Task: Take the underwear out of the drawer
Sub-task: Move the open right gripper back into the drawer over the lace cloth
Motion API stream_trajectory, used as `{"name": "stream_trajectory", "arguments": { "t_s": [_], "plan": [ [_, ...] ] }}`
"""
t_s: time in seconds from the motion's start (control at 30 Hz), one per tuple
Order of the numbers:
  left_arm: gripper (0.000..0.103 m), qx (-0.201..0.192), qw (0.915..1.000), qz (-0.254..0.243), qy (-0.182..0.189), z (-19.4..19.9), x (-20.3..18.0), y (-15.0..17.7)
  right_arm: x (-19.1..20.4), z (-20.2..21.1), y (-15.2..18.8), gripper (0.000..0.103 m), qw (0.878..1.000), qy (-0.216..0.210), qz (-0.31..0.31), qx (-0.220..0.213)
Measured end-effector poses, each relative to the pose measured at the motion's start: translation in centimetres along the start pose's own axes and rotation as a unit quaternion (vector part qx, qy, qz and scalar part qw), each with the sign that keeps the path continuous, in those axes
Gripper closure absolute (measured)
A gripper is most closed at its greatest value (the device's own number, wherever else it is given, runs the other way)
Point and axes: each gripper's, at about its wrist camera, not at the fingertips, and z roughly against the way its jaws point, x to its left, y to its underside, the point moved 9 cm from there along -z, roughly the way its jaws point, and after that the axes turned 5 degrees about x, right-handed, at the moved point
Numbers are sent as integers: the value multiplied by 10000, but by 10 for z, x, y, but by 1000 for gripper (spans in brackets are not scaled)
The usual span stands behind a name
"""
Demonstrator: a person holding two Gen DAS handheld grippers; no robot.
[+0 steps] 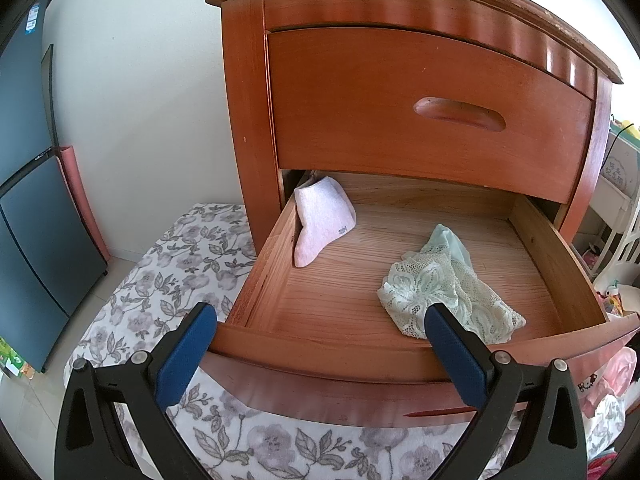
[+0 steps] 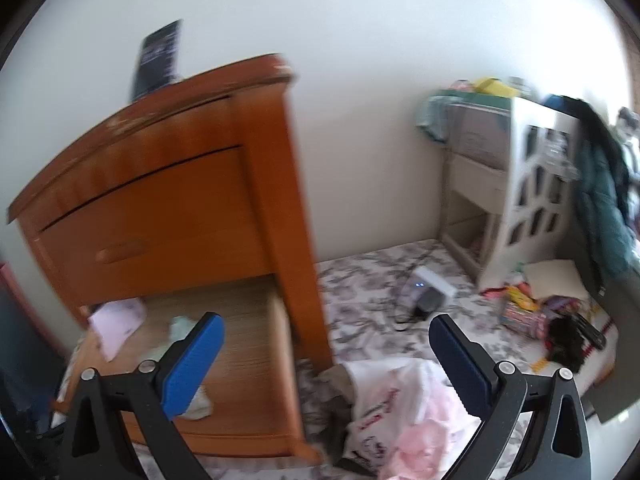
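The lower drawer (image 1: 320, 354) of a reddish wooden nightstand (image 1: 420, 92) is pulled out. Pale green lace underwear (image 1: 444, 284) lies crumpled at its front right, and a pink sock (image 1: 320, 220) leans on the left wall. My left gripper (image 1: 320, 316) hangs open just in front of the drawer's front edge, its right finger (image 1: 456, 356) overlapping the underwear's near edge. In the blurred right wrist view, my right gripper (image 2: 326, 330) is open and holds nothing. It hovers by the nightstand's right front leg (image 2: 308, 300), with the underwear (image 2: 182, 326) behind its left finger.
A floral sheet (image 1: 168, 276) covers the floor around the nightstand. A dark blue fridge (image 1: 32, 216) stands at the left. White and pink clothing (image 2: 404, 416) lies right of the drawer. A power adapter with cables (image 2: 424, 292), a white shelf unit (image 2: 520, 200) and scattered clutter sit further right.
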Motion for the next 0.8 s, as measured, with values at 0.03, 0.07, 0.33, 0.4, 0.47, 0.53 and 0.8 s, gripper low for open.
{"name": "stream_trajectory", "arguments": {
  "t_s": [0.03, 0.07, 0.33, 0.4, 0.47, 0.53, 0.8],
  "plan": [
    [0, -3, 10000, 5, -1, 0, 0, 0, 10, 0, -1, 0, 9999, -90, 99, 47],
    [0, -6, 10000, 10, 2, 0, 0, 0, 20, 0, -1, 0, 9995, -210, 186, 108],
    [0, -22, 10000, 45, 22, 1, 3, 0, 114, -18, 21, 0, 9799, -1457, 742, 1139],
    [0, -21, 10000, 40, 23, 1, 3, 0, 135, -30, 31, 0, 9721, -1550, 953, 1480],
    [0, -21, 10000, 40, 21, 1, 3, 0, 151, -45, 41, 0, 9662, -1484, 1170, 1753],
    [0, -23, 10000, 36, 23, 1, 3, 0, 161, -56, 48, 0, 9603, -1472, 1316, 1973],
    [0, -24, 10000, 39, 19, 1, 3, 1, 169, -107, 74, 2, 9414, -1305, 1481, 2736]
  ]
}}
